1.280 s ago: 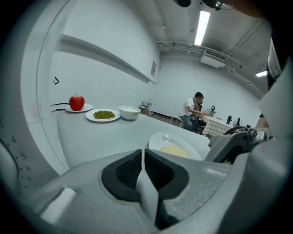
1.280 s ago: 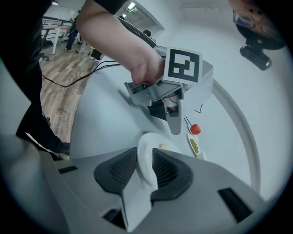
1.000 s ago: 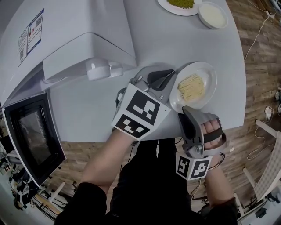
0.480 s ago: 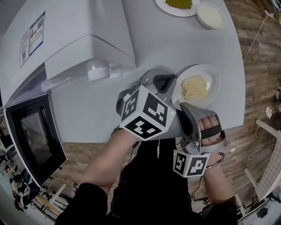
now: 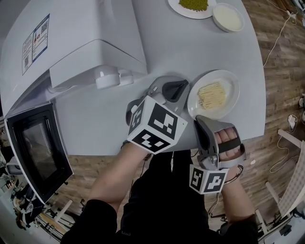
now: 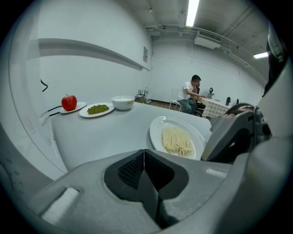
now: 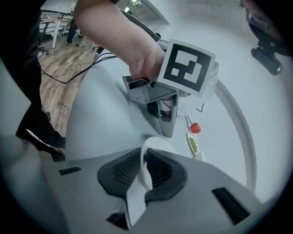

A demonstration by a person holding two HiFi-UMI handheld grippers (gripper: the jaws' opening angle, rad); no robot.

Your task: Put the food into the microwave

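Grey-white bench (image 5: 209, 52) fills most of the head view, with wood floor round its edge. At the far left stands one white microwave (image 5: 71, 43), its single dark-windowed door (image 5: 38, 152) swung open toward the person. One label (image 5: 34, 35) is stuck on the top of the microwave; it carries square codes and small print that is too small to read.

There are two hand-held grippers, each with one cube of black-and-white square markers. The left hand-held gripper (image 5: 185, 86) rests over the bench just left of the food, its jaws pressed together with nothing between them. Just beside it lies one white plate (image 5: 228, 90) bearing a single flat heap of pale noodles (image 5: 212, 94); the plate sits on the bench, outside the microwave and well apart from the open door. The right hand-held gripper (image 5: 200, 119) is at the near rim of that plate: its jaws have just been closing, and its own view shows the pads clamped on the plate's thin edge.

Farther off, at the back of the bench, are one plate of green food (image 5: 193, 4) and one white bowl (image 5: 228, 16). The left gripper view adds one red apple (image 6: 69, 102) on a small plate, and one person (image 6: 190, 93) seated far behind.
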